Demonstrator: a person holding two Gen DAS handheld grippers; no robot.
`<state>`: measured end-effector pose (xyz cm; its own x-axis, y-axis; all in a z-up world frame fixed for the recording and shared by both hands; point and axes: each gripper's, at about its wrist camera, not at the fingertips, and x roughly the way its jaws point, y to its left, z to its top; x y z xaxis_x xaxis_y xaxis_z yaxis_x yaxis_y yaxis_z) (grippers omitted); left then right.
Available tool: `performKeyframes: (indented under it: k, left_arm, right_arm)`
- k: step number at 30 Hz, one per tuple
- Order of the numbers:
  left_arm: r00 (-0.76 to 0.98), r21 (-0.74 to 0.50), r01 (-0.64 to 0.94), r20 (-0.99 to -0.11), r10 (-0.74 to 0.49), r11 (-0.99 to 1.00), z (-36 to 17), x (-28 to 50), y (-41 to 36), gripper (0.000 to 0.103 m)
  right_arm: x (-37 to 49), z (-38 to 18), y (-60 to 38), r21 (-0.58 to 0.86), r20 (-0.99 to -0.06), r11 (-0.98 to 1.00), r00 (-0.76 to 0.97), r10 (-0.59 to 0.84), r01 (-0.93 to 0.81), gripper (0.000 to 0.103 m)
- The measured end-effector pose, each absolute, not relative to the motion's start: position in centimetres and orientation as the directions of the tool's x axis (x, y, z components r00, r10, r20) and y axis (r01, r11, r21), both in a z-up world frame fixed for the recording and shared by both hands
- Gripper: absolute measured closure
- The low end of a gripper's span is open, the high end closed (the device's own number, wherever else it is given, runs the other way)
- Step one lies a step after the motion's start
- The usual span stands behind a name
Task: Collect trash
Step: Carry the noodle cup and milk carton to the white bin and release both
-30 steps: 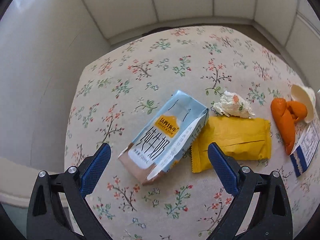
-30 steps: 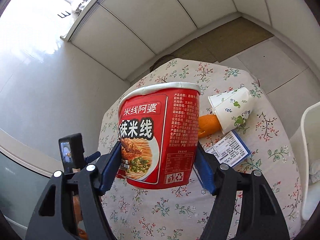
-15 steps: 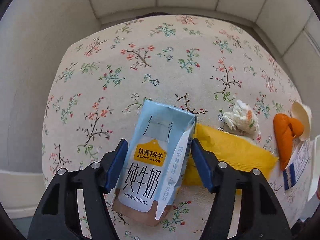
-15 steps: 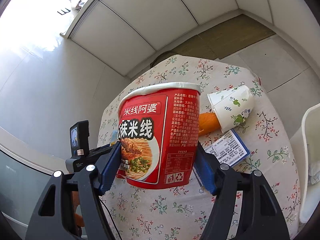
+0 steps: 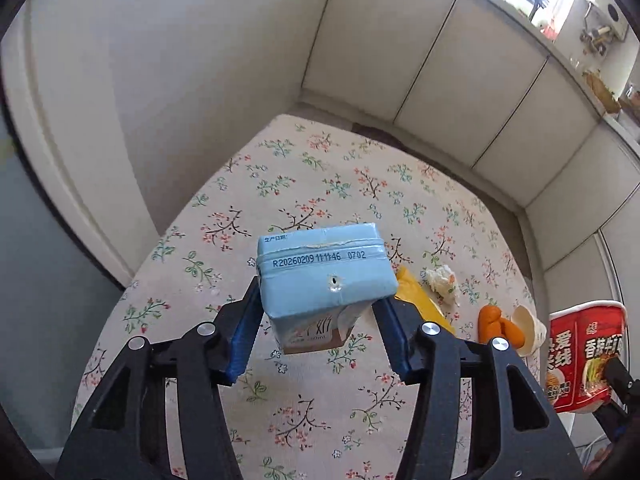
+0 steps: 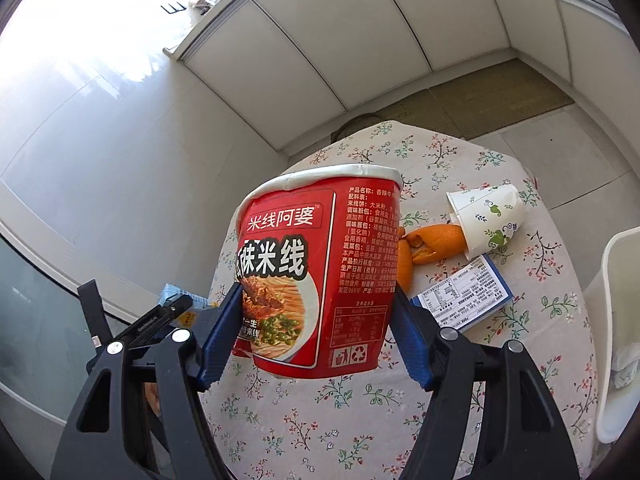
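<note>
Left tool (image 5: 320, 316): jaws just closed in, now clamped on a light blue milk carton (image 5: 324, 276), which is held clear above the floral table (image 5: 304, 412), end face toward the camera. Right tool (image 6: 316, 328): clamped on a red noodle cup (image 6: 320, 268), also held above the table. Left lying on the table: yellow wrapper (image 5: 420, 300), crumpled tissue (image 5: 442, 283), orange peel (image 6: 434, 242) at the mouth of a tipped paper cup (image 6: 486, 220), blue-edged printed packet (image 6: 464, 296) just beside it.

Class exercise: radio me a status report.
Left hand-held gripper closing, clamping milk carton. Right hand-held gripper holds noodle cup. Nothing blocking.
</note>
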<state>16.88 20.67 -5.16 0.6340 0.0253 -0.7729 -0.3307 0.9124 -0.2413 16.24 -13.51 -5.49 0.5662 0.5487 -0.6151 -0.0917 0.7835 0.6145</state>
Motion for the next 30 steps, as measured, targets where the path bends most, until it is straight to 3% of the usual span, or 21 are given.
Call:
performKeyframes:
  k: [9, 15, 30]
  left_arm:
    - [0.802, -0.288, -0.334, -0.587, 0.110, 0.898, 2.0, 9.8, 18.2, 0.052]
    - [0.883, -0.312, -0.253, -0.462, 0.086, 0.916, 5.7, 7.9, 15.4, 0.052]
    - [0.908, -0.315, -0.102, -0.417, -0.041, 0.943, 6.6, 8.8, 9.6, 0.052]
  right_arm:
    - [13.2, -2.3, -12.5, 0.565, -0.550, 0.797, 0.621, 0.559, -0.216, 0.035]
    - [11.6, -0.7, -13.1, 0.508, -0.524, 0.829, 0.679, 0.514, -0.236, 0.035]
    - [8.9, 2.0, -17.5, 0.398, -0.474, 0.904, 0.810, 0.346, -0.154, 0.035]
